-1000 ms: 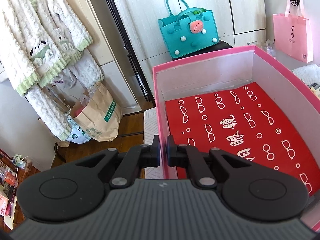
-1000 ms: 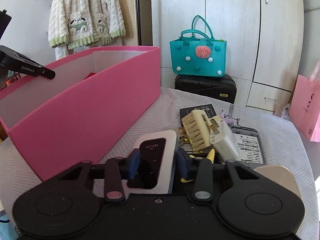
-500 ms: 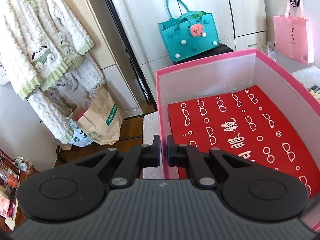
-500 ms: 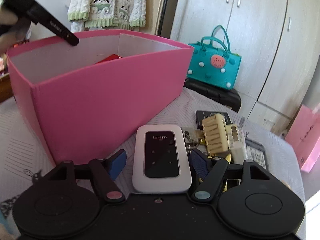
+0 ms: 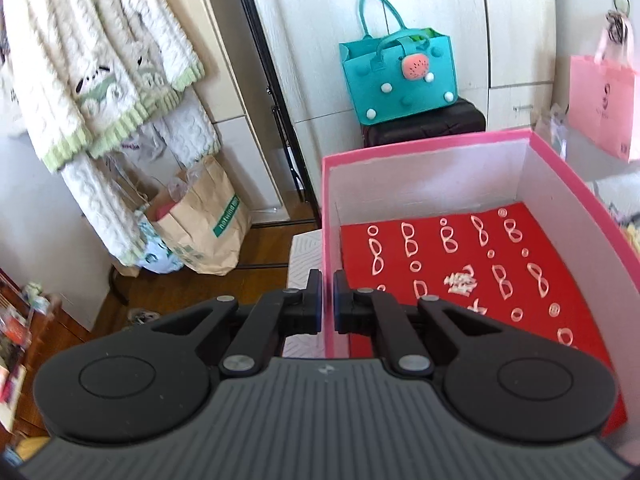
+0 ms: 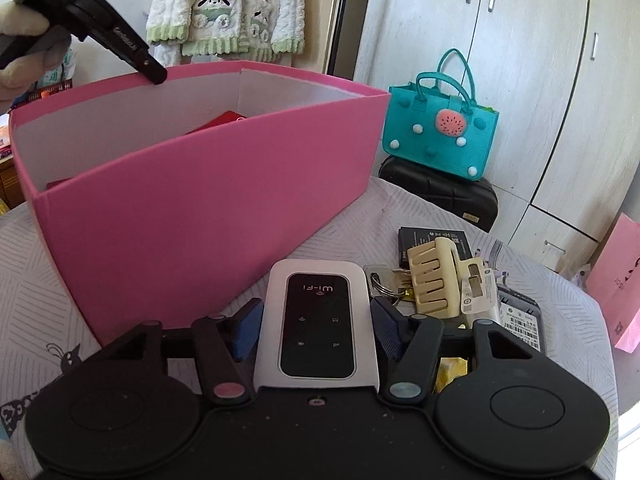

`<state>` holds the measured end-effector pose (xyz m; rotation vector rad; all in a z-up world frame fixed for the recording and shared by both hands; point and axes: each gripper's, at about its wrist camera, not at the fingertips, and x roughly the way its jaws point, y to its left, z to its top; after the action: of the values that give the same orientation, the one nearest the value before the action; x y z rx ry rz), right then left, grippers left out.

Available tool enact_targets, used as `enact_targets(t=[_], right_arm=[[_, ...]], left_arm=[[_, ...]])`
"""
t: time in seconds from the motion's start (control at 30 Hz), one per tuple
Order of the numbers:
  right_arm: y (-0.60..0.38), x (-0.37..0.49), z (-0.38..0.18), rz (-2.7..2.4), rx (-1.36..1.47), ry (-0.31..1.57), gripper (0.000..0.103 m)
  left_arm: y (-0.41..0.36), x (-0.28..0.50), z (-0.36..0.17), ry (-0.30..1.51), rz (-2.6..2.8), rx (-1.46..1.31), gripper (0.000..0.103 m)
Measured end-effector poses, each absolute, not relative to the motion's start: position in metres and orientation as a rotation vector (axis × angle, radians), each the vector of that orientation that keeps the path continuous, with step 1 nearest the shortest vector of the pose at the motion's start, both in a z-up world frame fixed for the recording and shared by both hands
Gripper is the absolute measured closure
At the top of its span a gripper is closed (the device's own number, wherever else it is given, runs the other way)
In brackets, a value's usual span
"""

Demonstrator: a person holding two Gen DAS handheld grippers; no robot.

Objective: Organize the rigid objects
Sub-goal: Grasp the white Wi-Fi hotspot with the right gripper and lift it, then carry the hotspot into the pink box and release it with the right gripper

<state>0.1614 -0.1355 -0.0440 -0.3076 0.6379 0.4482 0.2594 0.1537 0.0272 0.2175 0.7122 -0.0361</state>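
Note:
A white Wi-Fi router with a black face lies on the white patterned tablecloth, between the blue pads of my right gripper. Its jaws are closing, and both pads meet the router's long sides. Behind it stands a large pink box. My left gripper is shut on the left wall of this box, one finger inside and one outside. The right wrist view shows that gripper at the box's far rim, held by a hand. A red printed sheet covers the box floor.
To the right of the router lie keys, a cream hair claw, a black battery and a labelled flat device. A teal handbag sits on a black case beyond the table. Floor with paper bags lies left.
My right gripper opened wider, moved forward around the router, then narrowed onto its sides, and the view rolled. My left gripper kept its grip on the box wall and rolled slightly.

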Motion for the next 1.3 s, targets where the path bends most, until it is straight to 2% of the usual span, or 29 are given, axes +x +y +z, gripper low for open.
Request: enact_targets(t=[0.1,0.17,0.23,0.57,0.9,1.07,1.3], right_arm=[[-0.127,0.154,-0.049,0.448,-0.410,0.603,0.032],[-0.125,0.153,-0.050,0.447,-0.427,0.594,0.033],[-0.131,0.160,-0.048,0.469,-0.380,0.630,0.038],[-0.154,0.163,-0.026,0.463,-0.236,0.634,0.039],[-0.172,0.174,0.025,0.440,-0.164,0.570,0.039],[-0.148,0.193,0.066,0.600,-0.224,0.542,0.039],[-0.063,0.250,0.071,0.813,-0.350,0.693,0.039]], left_arm=[[0.153,0.259,0.024,0.710,-0.020,0.215,0.097],[0.153,0.256,0.025,0.695,-0.016,0.210,0.096],[0.155,0.255,0.022,0.707,-0.019,0.200,0.095],[0.157,0.242,0.018,0.630,-0.012,0.200,0.099],[0.171,0.243,0.019,0.626,-0.065,0.105,0.099],[0.172,0.247,0.019,0.641,-0.070,0.103,0.099],[0.167,0.247,0.018,0.645,-0.058,0.129,0.099]])
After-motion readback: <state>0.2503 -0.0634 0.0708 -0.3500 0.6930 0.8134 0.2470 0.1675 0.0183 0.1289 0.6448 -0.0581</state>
